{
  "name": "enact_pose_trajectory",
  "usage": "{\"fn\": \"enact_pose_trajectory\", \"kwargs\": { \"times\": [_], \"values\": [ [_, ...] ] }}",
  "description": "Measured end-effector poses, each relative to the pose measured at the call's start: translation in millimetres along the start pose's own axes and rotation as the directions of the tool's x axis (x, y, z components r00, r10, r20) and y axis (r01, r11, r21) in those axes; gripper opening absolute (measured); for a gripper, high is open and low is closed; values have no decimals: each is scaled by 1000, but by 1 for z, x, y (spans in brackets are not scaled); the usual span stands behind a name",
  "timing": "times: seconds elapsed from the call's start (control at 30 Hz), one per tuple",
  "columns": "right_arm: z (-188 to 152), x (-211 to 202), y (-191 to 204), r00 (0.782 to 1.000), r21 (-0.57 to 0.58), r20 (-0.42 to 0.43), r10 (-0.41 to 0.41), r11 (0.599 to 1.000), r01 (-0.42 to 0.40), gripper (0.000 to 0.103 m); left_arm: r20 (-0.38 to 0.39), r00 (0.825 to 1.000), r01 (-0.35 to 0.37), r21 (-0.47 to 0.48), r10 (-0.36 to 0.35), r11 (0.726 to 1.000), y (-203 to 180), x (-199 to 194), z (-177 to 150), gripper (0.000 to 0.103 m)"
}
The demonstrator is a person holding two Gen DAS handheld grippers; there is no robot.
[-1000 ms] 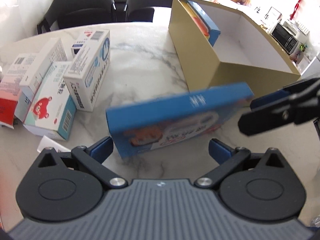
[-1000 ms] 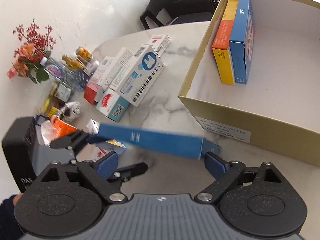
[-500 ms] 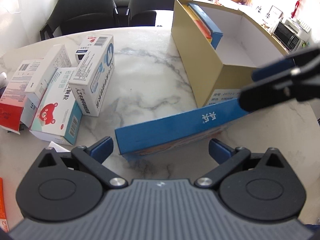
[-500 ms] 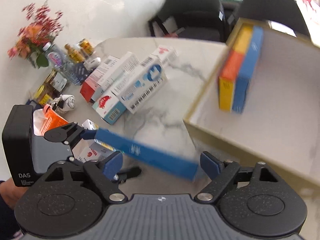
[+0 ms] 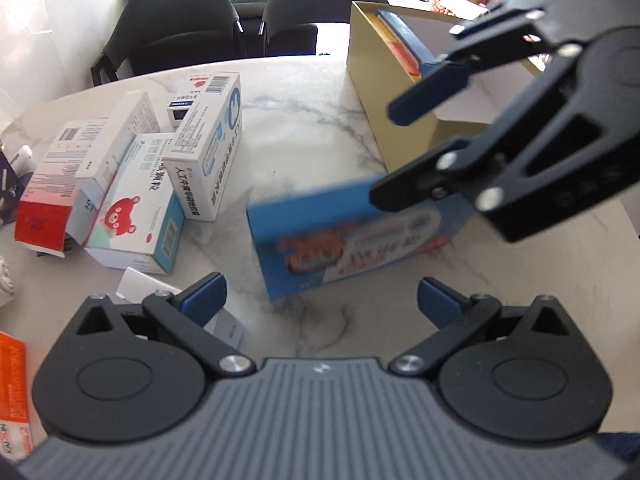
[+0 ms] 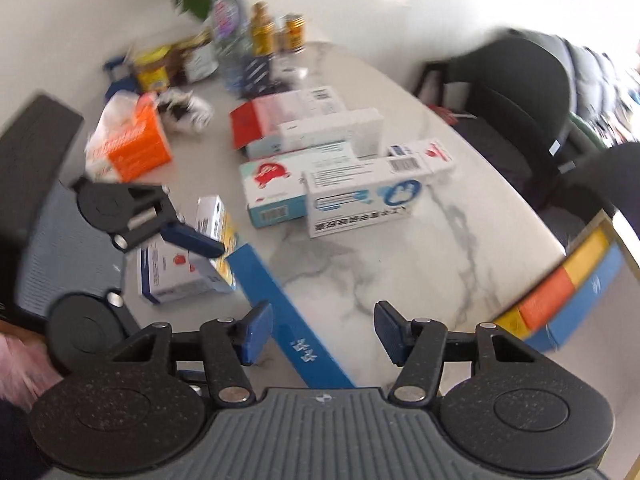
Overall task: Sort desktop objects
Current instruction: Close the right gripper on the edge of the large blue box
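Between right gripper (image 6: pixel 324 330) fingers: blue box (image 6: pixel 280 312)

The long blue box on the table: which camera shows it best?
The left wrist view: the blue box shows its printed face and top edge, though blurred. The right wrist view gives only its narrow blue side, running between that gripper's open fingers.

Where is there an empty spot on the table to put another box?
Bare marble lies between the white box pile and the gold carton, above the blue box. The pile's side is crowded, and bottles fill the far edge. Part of the carton's floor looks free too.
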State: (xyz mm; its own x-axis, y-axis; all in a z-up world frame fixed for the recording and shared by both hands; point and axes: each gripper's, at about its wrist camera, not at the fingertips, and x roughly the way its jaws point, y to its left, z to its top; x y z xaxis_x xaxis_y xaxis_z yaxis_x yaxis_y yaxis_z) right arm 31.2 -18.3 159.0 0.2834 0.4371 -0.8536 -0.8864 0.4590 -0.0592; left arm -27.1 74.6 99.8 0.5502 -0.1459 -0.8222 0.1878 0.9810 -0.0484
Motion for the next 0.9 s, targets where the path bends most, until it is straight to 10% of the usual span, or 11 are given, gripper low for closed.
{"fn": "enact_pose_trajectory", "kwargs": {
  "times": [0.27, 0.73, 0.8, 0.87, 0.9],
  "values": [
    [4, 13, 12, 1000, -107, -7, -10, 994, 9, 61, -12, 1000, 2, -10, -2, 1000, -5, -12, -13, 103],
    [19, -14, 25, 991, -123, 136, -20, 992, 36, 99, -7, 1000, 16, -71, -16, 997, 9, -22, -29, 103],
    [22, -10, 27, 993, -167, 115, -14, 985, 34, 93, -10, 1000, 13, -81, -13, 997, 12, -23, -32, 103],
    [24, -6, 26, 996, -183, 86, -13, 983, 29, 46, -14, 1000, 8, -90, -9, 996, 14, -24, -34, 103],
    [25, -4, 26, 997, -191, 72, -12, 981, 26, 38, -15, 1000, 6, -94, -7, 996, 15, -24, -35, 103]
  ]
}}
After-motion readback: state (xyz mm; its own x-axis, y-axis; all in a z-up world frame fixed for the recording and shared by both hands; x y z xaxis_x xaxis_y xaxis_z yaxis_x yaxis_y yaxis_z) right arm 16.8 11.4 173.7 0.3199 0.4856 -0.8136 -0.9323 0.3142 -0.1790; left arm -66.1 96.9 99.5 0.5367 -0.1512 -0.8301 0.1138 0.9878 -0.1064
